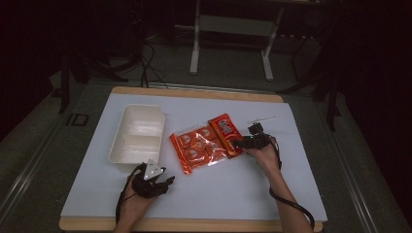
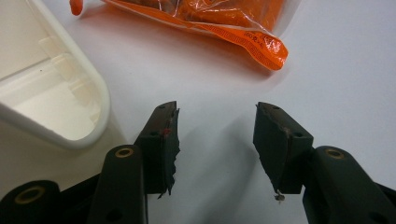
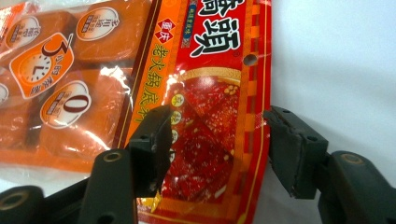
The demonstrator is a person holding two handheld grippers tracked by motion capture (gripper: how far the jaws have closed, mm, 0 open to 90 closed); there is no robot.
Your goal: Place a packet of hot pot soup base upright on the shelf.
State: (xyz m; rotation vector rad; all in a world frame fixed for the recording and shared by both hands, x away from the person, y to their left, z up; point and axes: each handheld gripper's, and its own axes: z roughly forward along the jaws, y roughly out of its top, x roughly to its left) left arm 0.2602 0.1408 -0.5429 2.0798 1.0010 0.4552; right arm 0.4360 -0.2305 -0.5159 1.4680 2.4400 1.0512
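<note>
A white sheet [image 1: 204,189] covered the wooden table [image 1: 194,224], and three things lay on it toward its middle. At the left sat a white plastic tray [image 1: 137,138], long and shallow, with a ridge dividing it into two compartments. Just right of it lay a clear orange bag [image 1: 198,147] of individually wrapped orange snacks, tilted so its near left corner pointed toward the person. Against the bag's right edge, and partly overlapping it, lay a red packet [image 1: 226,133] printed with large Chinese characters and a picture of red slabs.

The right gripper [image 1: 241,143] was held at the near end of the red packet, pointing left across the sheet. In the right gripper view its two black jaws stood wide apart, one on either side of the red packet [image 3: 212,112], which lay flat on the sheet between them; the pads did not press on it. The left jaw in that view hung over the seam where the packet met the orange bag [image 3: 60,93], and the right jaw stood over bare white sheet just past the packet's edge.

The left gripper [image 1: 167,182] rested near the table's near edge, just near of the tray's corner. In the left gripper view its jaws were also apart, with only bare sheet between them, the tray's rounded corner [image 2: 70,116] at the left and the orange bag's corner [image 2: 266,46] farther off.
</note>
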